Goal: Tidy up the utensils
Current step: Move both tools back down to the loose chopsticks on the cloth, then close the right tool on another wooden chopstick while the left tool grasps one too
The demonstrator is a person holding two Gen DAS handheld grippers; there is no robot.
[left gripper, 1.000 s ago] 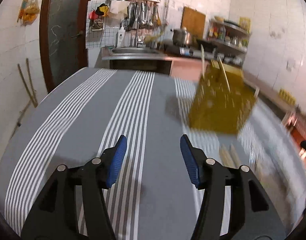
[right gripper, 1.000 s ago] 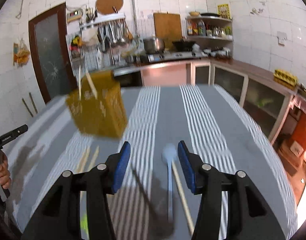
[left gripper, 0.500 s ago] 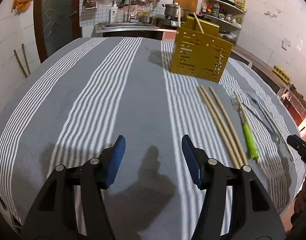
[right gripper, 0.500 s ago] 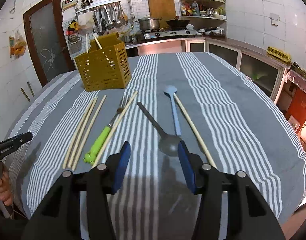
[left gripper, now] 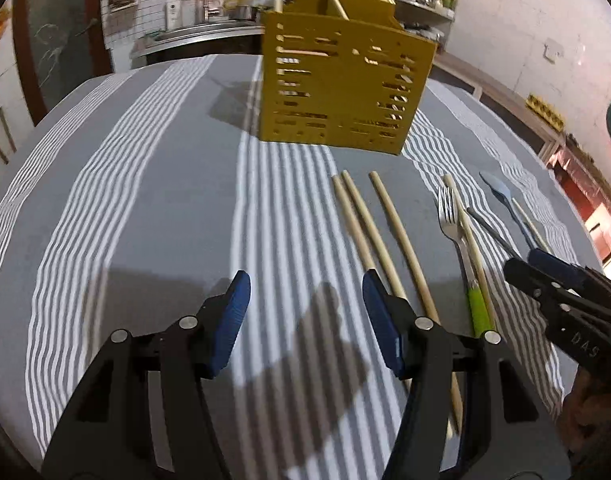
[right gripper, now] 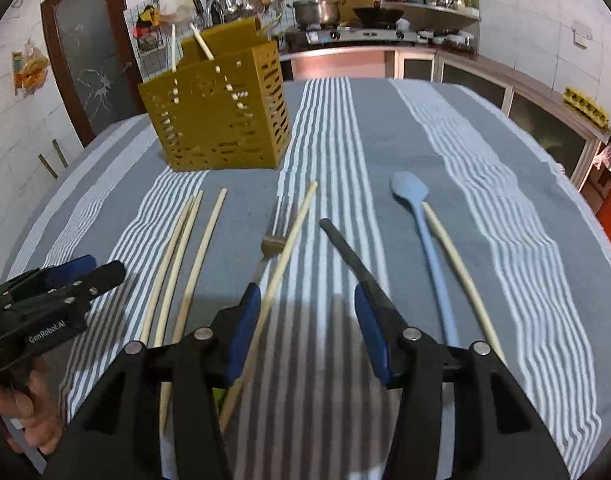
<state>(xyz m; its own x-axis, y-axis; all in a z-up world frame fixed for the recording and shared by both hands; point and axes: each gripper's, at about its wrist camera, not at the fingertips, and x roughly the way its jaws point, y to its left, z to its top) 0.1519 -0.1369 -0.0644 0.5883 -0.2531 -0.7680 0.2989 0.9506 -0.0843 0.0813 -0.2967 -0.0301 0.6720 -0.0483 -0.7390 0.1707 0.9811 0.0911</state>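
I am holding the left hand-held gripper [left gripper: 305, 312] with jaws apart and empty over the striped tabletop [left gripper: 145, 200]; the right hand-held gripper [right gripper: 307, 320] is likewise standing apart, gripping nothing, a chopstick [right gripper: 293, 232] and black handle [right gripper: 345, 252] lying under it; the yellow utensil holder [right gripper: 221, 120] is standing at eleven o'clock; the blue spatula [right gripper: 417, 216] is lying at one o'clock.
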